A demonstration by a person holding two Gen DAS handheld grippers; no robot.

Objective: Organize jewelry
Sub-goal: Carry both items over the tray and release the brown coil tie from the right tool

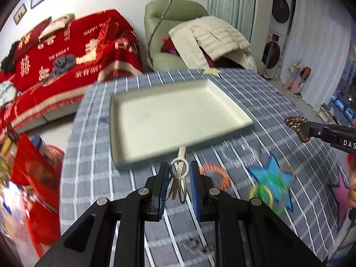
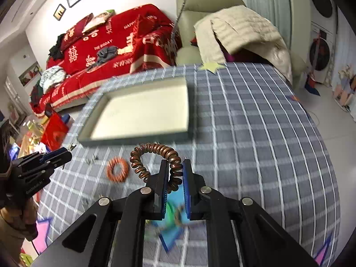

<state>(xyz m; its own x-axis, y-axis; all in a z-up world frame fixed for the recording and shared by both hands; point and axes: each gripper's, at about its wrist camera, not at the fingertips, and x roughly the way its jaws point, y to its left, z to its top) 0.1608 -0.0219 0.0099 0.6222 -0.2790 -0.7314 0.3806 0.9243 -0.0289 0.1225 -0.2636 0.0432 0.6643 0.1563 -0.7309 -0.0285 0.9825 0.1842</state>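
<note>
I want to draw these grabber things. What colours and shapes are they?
Both look alike. The left gripper and the right gripper have black, angular metal arms that spread in a V, with round silver bolts at the joints. Each of the fingers is a flat black bar lined with a ridged blue pad. White letters are printed on the side of the black body. No cables show.

Cream tray point(image 1: 178, 120) on grey, white-checked tablecloth point(image 2: 255, 133). Beside tray: copper-brown coil tie point(image 2: 153, 158), orange coil tie point(image 2: 118, 170), silver clip point(image 1: 179, 173). Blue gripper pads point(image 1: 163, 184).
</note>
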